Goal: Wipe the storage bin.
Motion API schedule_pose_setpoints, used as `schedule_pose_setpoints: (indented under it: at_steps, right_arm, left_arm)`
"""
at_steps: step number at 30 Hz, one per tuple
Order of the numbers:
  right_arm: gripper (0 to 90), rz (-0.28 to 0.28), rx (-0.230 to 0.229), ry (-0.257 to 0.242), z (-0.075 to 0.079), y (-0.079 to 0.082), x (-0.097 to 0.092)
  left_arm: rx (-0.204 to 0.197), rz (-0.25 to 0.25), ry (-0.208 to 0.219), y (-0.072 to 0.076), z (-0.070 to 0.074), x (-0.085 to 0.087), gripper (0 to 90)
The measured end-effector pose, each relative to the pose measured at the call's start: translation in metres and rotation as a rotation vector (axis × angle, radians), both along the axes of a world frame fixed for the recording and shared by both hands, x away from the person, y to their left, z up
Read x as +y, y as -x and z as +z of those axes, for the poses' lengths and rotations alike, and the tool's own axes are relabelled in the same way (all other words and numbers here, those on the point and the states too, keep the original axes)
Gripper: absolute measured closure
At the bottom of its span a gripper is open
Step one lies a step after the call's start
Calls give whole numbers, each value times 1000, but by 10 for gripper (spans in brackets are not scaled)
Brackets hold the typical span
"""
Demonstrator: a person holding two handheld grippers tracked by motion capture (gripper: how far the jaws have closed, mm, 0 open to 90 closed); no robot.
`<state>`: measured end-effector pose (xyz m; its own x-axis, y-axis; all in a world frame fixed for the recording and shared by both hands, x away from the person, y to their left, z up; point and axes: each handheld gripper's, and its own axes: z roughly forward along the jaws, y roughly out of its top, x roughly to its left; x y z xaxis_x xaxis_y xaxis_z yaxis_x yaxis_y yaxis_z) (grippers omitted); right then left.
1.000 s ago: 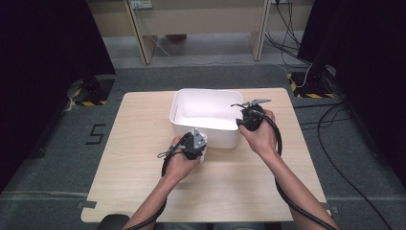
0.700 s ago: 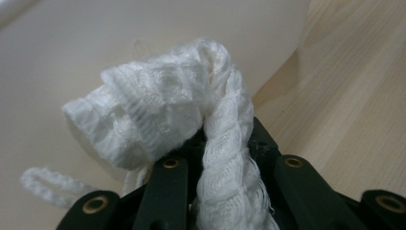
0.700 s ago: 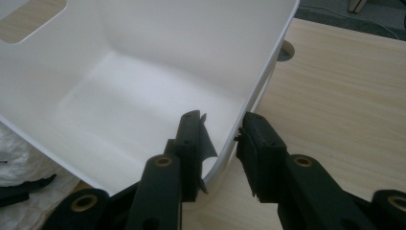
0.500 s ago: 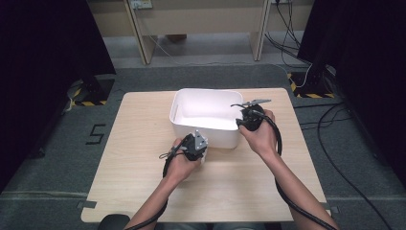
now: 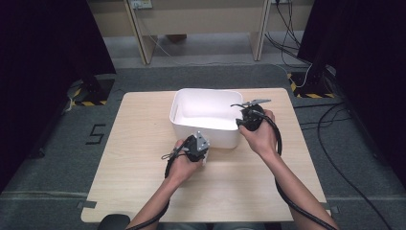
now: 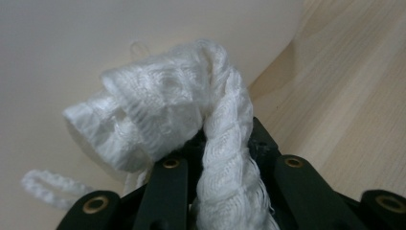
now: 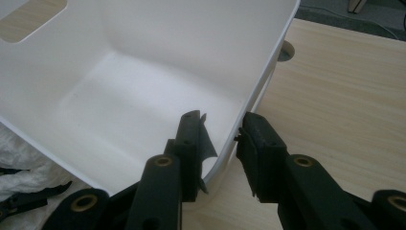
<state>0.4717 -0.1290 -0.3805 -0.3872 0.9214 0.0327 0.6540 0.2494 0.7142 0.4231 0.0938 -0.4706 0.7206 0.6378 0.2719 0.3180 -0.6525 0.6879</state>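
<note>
Right now the left gripper (image 5: 200,152) sits low on the table (image 5: 143,143), just outside the near wall of the white bin (image 5: 206,132), its jaws closed tight on a bunched white knitted cloth (image 6: 163,110) that bulges above them and leans toward that wall. The right gripper (image 7: 218,143) straddles the bin's near right rim, one jaw inside and one outside, apparently steadying it; whether the pads truly pinch the wall I cannot tell. The likely trouble is the lift: the cloth has a loose yarn loop (image 6: 45,184) dangling, which could snag on the rim, and if the right grip is slack the light bin may slide or tip when the bundle bumps it.
</note>
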Motion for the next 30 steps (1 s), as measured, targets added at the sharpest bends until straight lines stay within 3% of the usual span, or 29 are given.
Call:
schedule_pose_setpoints:
  at_steps: [11,30]
  right_arm:
    - [701,1,-1,0,0,0,0]
    - [702,4,-3,2,0,0,-1]
  left_arm:
    - [6,-14,10,1,1,-7,739]
    - [-21,-10,52,5,21,-7,739]
